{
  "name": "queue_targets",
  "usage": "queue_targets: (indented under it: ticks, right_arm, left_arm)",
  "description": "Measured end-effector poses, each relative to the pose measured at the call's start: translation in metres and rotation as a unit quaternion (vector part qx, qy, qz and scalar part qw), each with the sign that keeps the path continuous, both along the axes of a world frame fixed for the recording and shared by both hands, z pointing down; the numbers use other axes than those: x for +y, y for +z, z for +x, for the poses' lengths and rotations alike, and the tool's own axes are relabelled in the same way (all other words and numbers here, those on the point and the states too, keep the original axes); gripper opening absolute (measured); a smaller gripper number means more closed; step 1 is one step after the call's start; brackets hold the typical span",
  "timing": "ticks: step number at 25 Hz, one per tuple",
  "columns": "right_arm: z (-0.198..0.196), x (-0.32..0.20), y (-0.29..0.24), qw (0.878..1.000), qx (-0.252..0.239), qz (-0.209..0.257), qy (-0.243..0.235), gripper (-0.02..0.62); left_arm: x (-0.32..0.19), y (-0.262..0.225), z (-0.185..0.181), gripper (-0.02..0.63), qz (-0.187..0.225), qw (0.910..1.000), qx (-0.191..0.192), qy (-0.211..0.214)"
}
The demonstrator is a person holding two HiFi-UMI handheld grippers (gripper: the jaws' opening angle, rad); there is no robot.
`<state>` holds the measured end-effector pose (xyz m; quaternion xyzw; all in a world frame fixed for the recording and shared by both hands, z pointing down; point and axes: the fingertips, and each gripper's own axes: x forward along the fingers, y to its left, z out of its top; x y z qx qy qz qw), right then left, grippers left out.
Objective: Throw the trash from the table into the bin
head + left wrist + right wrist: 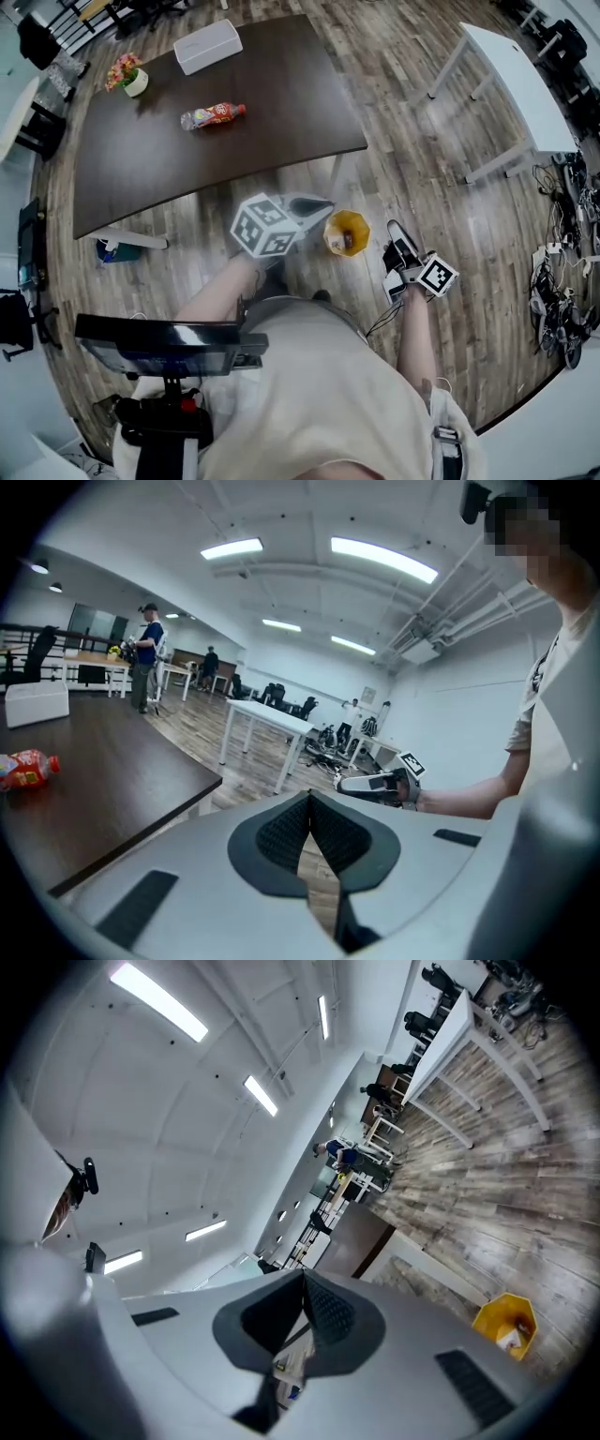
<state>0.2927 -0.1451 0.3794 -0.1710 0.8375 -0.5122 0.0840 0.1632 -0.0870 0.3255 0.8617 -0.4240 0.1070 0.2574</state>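
Observation:
A plastic bottle with a red label [213, 115] lies on its side on the dark brown table [281, 103]; in the left gripper view the bottle [26, 769] shows at the far left edge. On the floor by the table's near corner stands a small yellow bin [346, 233] with some trash in it, also seen low right as the bin [507, 1322] in the right gripper view. My left gripper [322, 209] hovers just left of the bin, shut and empty [309, 796]. My right gripper [395, 232] hangs right of the bin, shut with nothing held [303, 1275].
A white box [207, 45] and a small flower pot [129, 77] sit at the table's far end. A white table [516, 84] stands to the right, with cables [562, 291] on the floor beyond. A black stand [169, 356] is at my left. People stand far off [145, 658].

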Motion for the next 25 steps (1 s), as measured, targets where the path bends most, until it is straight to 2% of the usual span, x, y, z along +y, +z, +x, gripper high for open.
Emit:
queue_targets:
  ticks: [4,7,9,12,14,18,22,25]
  right_arm:
    - [0.015,0.008,-0.014,0.998,-0.026,0.028,-0.055,0.017]
    - [0.010,0.005,-0.019,0.995,-0.031,0.048,-0.078,0.017]
    - [0.005,0.007,-0.020,0.995,-0.028,0.052,-0.082,0.017]
    - [-0.011,0.019,-0.018,0.994,-0.008,0.057,-0.098,0.017]
    - [-0.022,0.024,-0.020,0.992,0.001,0.065,-0.110,0.017]
    - [-0.046,0.042,-0.029,0.990,-0.018,0.057,-0.128,0.017]
    - [-0.074,0.064,-0.025,0.984,0.021,0.093,-0.152,0.017]
    - [-0.101,0.088,-0.032,0.982,0.016,0.089,-0.168,0.017]
  left_arm:
    - [0.009,-0.003,0.024,0.012,-0.014,0.9992,0.002,-0.038]
    - [0.008,-0.007,0.027,0.012,0.009,0.9984,-0.032,-0.046]
    - [0.008,-0.014,0.022,0.012,0.023,0.9970,-0.035,-0.065]
    - [0.020,-0.020,0.005,0.012,0.023,0.9941,-0.013,-0.105]
    - [0.032,-0.022,-0.009,0.012,0.020,0.9918,-0.015,-0.126]
    - [0.065,-0.023,-0.038,0.012,0.015,0.9864,-0.015,-0.163]
    - [0.095,-0.015,-0.072,0.012,0.014,0.9800,-0.010,-0.198]
    - [0.123,-0.014,-0.104,0.012,0.018,0.9739,-0.009,-0.226]
